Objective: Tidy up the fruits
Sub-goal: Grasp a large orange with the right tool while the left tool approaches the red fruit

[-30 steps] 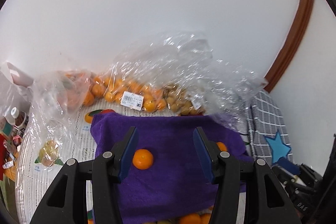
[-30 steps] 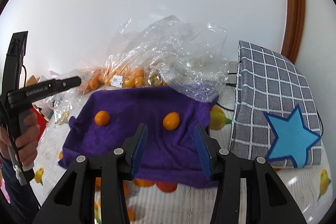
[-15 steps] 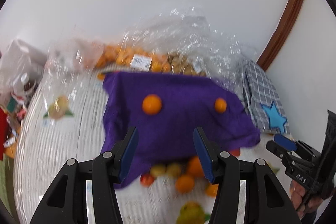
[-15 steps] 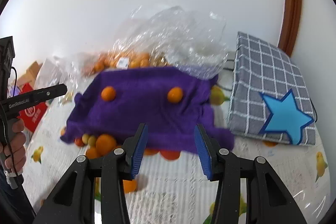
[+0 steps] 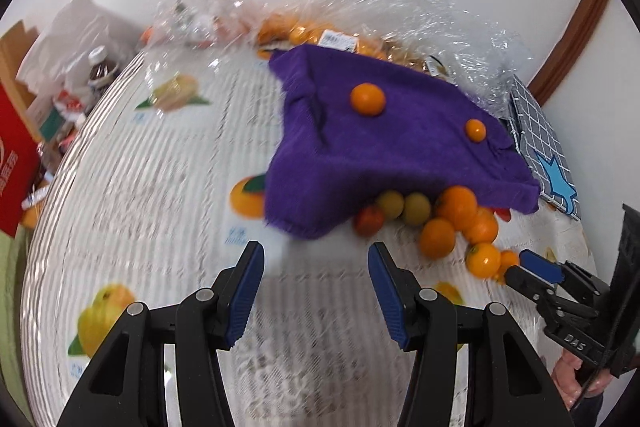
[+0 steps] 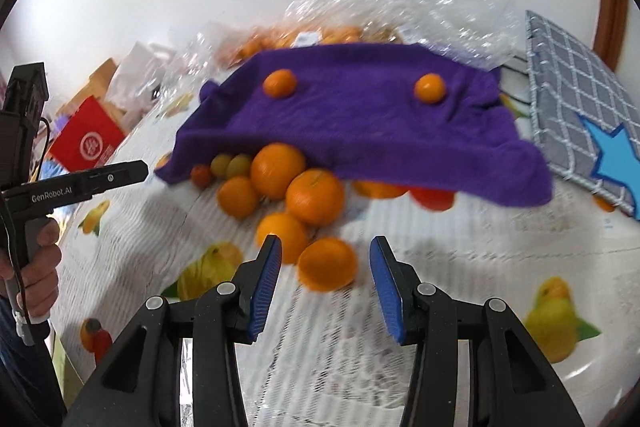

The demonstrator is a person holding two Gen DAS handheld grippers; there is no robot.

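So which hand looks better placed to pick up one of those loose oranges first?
The right. An orange lies just ahead of the right gripper, lined up between its open jaws. The left gripper faces bare tablecloth, beside the purple cloth, with the fruit off to its right.

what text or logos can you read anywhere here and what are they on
"GenRobot.AI": on the side of the left tool.
"DAS": on the body of the right tool.
Round white logo on the red box: characters too blurred to read.
White label on the fruit bag: too small to read.
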